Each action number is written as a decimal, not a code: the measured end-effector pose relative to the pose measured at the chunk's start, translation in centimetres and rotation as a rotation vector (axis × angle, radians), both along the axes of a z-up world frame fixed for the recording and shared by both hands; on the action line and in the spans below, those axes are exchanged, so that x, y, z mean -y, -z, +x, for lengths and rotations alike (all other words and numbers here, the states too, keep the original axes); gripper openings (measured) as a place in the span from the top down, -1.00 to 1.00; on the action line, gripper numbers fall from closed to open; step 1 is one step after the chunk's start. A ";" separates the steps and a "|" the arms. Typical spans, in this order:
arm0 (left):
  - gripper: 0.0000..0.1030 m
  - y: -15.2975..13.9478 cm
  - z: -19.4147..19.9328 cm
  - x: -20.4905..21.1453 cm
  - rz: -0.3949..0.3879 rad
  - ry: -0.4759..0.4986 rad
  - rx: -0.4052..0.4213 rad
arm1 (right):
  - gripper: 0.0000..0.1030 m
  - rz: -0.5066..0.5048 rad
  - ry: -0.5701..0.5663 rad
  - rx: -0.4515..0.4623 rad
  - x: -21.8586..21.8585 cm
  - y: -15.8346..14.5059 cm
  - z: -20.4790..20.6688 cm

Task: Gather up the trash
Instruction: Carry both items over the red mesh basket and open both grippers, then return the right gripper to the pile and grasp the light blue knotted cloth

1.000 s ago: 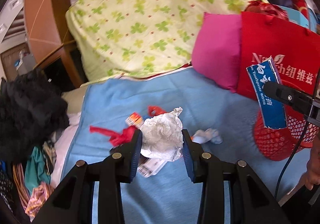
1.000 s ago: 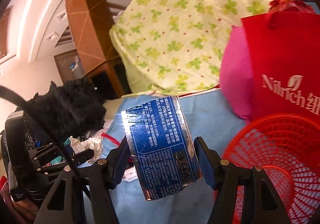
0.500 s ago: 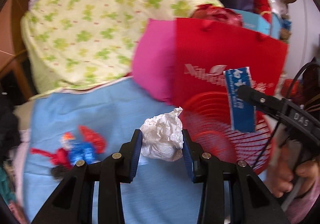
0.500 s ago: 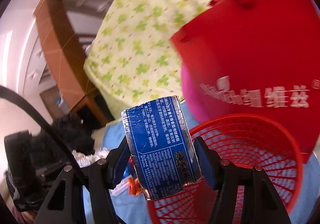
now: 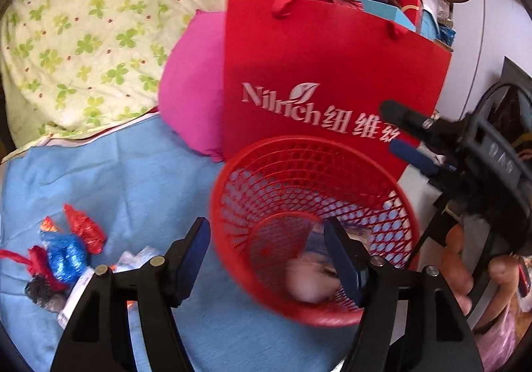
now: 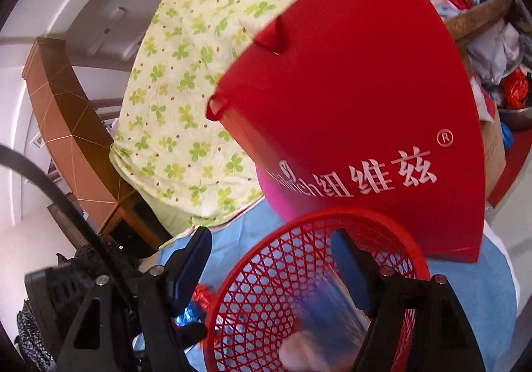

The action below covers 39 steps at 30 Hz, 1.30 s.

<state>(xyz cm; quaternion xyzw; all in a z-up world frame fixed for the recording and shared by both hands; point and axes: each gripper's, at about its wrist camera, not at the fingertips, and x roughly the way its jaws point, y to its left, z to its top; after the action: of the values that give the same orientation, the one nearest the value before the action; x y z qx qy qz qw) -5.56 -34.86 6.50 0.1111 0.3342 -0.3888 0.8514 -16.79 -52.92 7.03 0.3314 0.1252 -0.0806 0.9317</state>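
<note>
The red mesh basket (image 5: 216, 205) stands on the blue sheet, tilted towards me. My left gripper (image 5: 266, 250) hangs over its rim, jaws opening, nothing pressed between them. A crumpled white paper (image 5: 306, 279) lies blurred inside the basket, below the right pad. My right gripper (image 6: 271, 259) is over the same basket (image 6: 252, 259), jaws opening too. The blue toothpaste box (image 6: 332, 315) is a blur dropping into it, free of the pads, with the white paper (image 6: 299, 352) beneath. In the left wrist view the right gripper (image 5: 407, 136) reaches in from the right.
Red and blue wrappers (image 5: 66, 252) and a white labelled packet (image 5: 79, 289) lie on the blue sheet (image 5: 139, 179) left of the basket. Behind it stand a red paper bag (image 5: 316, 72), a pink pillow (image 5: 193, 89) and a clover-print quilt (image 5: 99, 33). A hand (image 5: 465, 272) holds the right gripper.
Both grippers swung right from the loose trash to above the basket. The left let go of the white paper and the right let go of the blue box; both fell into the basket.
</note>
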 end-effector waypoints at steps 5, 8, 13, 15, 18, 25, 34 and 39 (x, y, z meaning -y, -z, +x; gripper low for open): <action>-0.40 0.8 1.2 -5.4 0.018 -0.100 0.009 | -0.50 -0.091 -0.048 0.069 -3.0 -1.2 0.0; -0.41 2.1 2.1 -10.1 0.039 -0.199 0.000 | -0.50 -0.149 -0.117 0.127 -5.6 -2.0 0.2; -0.41 4.2 4.1 -19.4 0.098 -0.432 -0.003 | -0.50 -0.225 -0.261 0.224 -11.2 -3.2 1.7; -0.40 4.8 4.2 -22.1 0.106 -0.495 -0.004 | -0.50 -0.240 -0.336 0.244 -13.6 -3.3 2.6; -0.41 5.7 4.6 -25.0 0.109 -0.545 -0.014 | -0.50 -0.232 -0.449 0.231 -17.1 -2.9 4.5; -0.41 9.0 5.4 -27.1 0.110 -0.561 -0.038 | -0.50 -0.118 -0.596 -0.017 -22.1 1.4 11.6; -0.41 10.3 7.0 -26.1 0.079 -0.496 -0.069 | -0.36 0.010 -0.587 -0.384 -23.1 9.0 18.7; -0.41 10.9 8.3 -25.5 0.056 -0.480 -0.121 | 0.00 0.112 -0.503 -0.543 -21.8 12.9 21.8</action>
<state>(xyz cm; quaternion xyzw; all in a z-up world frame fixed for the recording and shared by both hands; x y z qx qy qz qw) 2.71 -9.38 -4.45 0.0284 0.4117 -0.1719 0.8945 5.00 -31.11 -5.91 0.3075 0.4494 0.0727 0.8356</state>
